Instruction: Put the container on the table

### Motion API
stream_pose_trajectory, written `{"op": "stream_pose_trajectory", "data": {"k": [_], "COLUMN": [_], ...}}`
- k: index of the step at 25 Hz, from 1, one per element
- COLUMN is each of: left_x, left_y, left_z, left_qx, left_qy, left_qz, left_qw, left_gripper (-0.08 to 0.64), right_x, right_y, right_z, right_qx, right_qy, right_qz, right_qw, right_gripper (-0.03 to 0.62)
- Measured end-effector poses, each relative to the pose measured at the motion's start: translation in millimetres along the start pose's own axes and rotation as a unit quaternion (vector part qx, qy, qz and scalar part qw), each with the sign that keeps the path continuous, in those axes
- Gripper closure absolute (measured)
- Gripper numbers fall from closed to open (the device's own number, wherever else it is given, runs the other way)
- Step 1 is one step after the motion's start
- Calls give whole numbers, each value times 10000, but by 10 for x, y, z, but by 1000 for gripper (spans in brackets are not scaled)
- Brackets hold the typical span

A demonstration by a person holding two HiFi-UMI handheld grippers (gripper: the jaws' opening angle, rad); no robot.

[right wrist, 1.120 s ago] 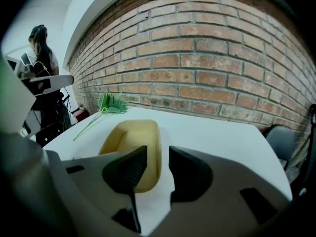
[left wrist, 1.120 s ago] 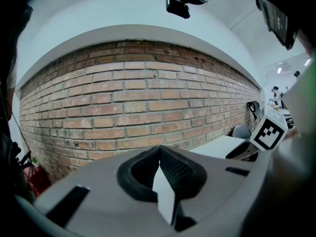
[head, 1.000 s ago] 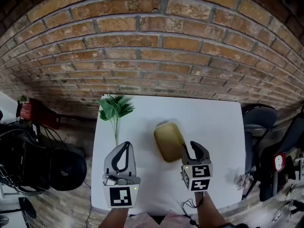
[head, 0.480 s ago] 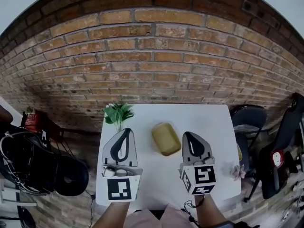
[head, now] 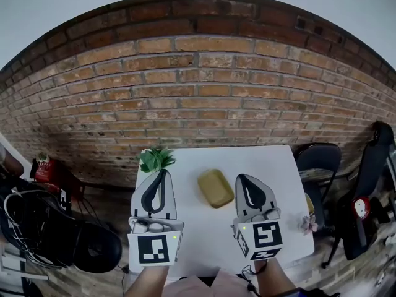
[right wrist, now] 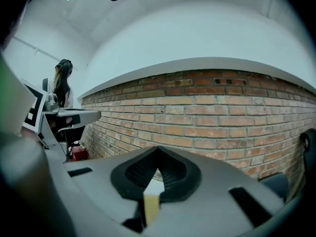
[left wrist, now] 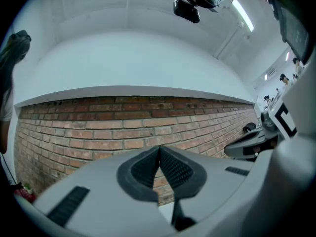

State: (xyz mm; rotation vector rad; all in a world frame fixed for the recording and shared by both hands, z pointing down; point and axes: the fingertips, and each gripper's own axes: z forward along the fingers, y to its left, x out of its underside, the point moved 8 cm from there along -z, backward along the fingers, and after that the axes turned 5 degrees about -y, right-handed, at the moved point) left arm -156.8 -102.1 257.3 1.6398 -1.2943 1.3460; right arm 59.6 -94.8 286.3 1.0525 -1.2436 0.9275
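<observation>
Just now right claw (head: 243,178) pinched together empty, lifted off container (head: 215,188); left claw (head: 162,172) together too; container rests on table (head: 272,166) between claws, task likely done

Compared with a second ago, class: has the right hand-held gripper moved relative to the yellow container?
Yes. The right hand-held gripper has drawn back rightward from the container; white table now shows between them. Its jaws are shut.

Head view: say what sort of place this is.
Probably a lab or studio corner: a white table by a bare brick wall, black chairs at right, tangled cables at left.
</observation>
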Motion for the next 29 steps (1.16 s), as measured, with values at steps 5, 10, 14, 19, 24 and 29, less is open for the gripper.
{"op": "stream_pose_trajectory", "data": {"k": [5, 10, 14, 19, 24, 29], "left_x": [-43, -37, -10, 13, 45, 50], "left_y": [-3, -7, 8, 14, 6, 4], "left_z": [-7, -8, -5, -2, 10, 16], "left_qx": [23, 48, 42, 24, 60, 71], "left_qy": [-83, -51, -7, 5, 32, 5], "left_qz": [-10, -44, -47, -57, -64, -60], "left_qw": [10000, 10000, 10000, 10000, 10000, 10000], "left_gripper": [549, 549, 549, 549, 549, 549], "right_x": [-83, -132, -138, -115, -91, -88], "right_y": [48, 50, 54, 52, 53, 54], "right_z": [-8, 4, 28, 42, 64, 77], "right_qx": [-89, -62, -85, -108, -80, -90], "right_qy": [-135, -184, -195, -167, -121, -131], "right_qz": [-129, -106, -101, -83, -54, -73], "right_qw": [9998, 9998, 9997, 9998, 9999, 9998], "right_gripper": [594, 594, 594, 594, 594, 594]}}
